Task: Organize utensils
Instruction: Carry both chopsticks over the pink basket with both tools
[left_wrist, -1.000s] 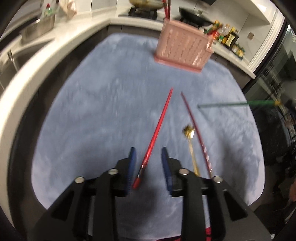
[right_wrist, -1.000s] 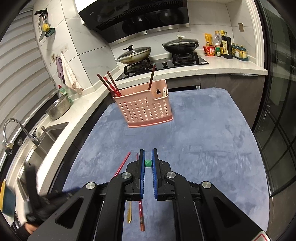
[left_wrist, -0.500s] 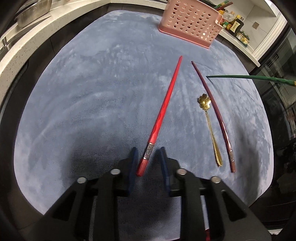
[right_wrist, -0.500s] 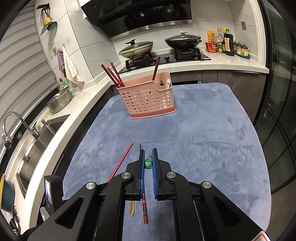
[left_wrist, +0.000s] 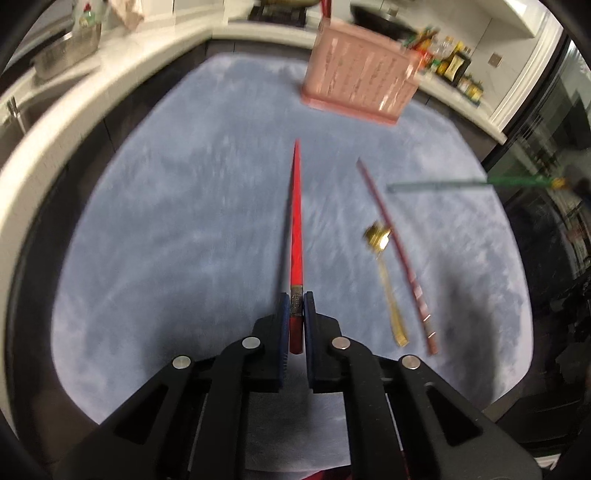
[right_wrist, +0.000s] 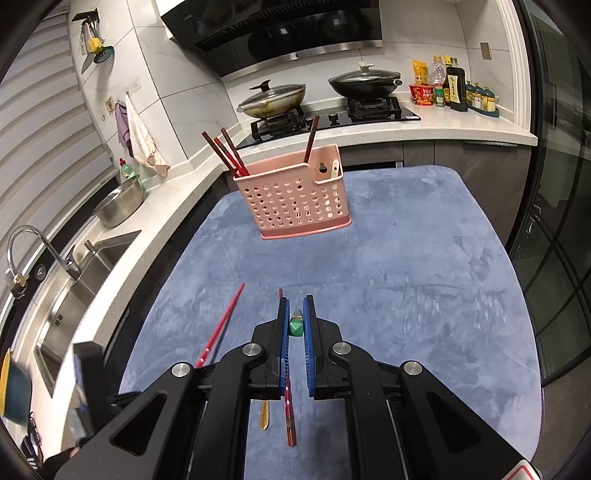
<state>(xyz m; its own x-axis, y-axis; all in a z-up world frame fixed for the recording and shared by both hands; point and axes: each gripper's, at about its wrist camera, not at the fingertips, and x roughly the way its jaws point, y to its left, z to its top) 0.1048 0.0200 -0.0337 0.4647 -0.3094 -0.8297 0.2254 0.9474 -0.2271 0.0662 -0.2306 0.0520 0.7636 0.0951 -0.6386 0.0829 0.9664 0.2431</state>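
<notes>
My left gripper (left_wrist: 296, 301) is shut on the thick end of a bright red chopstick (left_wrist: 296, 229), lifted a little off the blue-grey mat (left_wrist: 177, 206); it also shows in the right wrist view (right_wrist: 221, 325). My right gripper (right_wrist: 295, 308) is shut on a green chopstick (right_wrist: 296, 326), seen end-on; its shaft crosses the left wrist view (left_wrist: 469, 182). A dark red chopstick (left_wrist: 395, 251) and a gold spoon (left_wrist: 386, 273) lie on the mat, right of the left gripper. The pink perforated utensil basket (right_wrist: 295, 201) stands at the far end holding several chopsticks.
A white counter (right_wrist: 155, 214) curves around the mat's left and far sides, with a sink (right_wrist: 81, 280), a faucet (right_wrist: 40, 247) and a steel bowl (right_wrist: 118, 201). A stove with two lidded pans (right_wrist: 273, 99) and bottles (right_wrist: 454, 88) stand behind. A dark glass door (right_wrist: 561, 221) is right.
My left gripper closed on the red chopstick's thick end and raised it off the mat, swinging it to point straight ahead. My right gripper stayed shut on the green chopstick, shifting slightly.
</notes>
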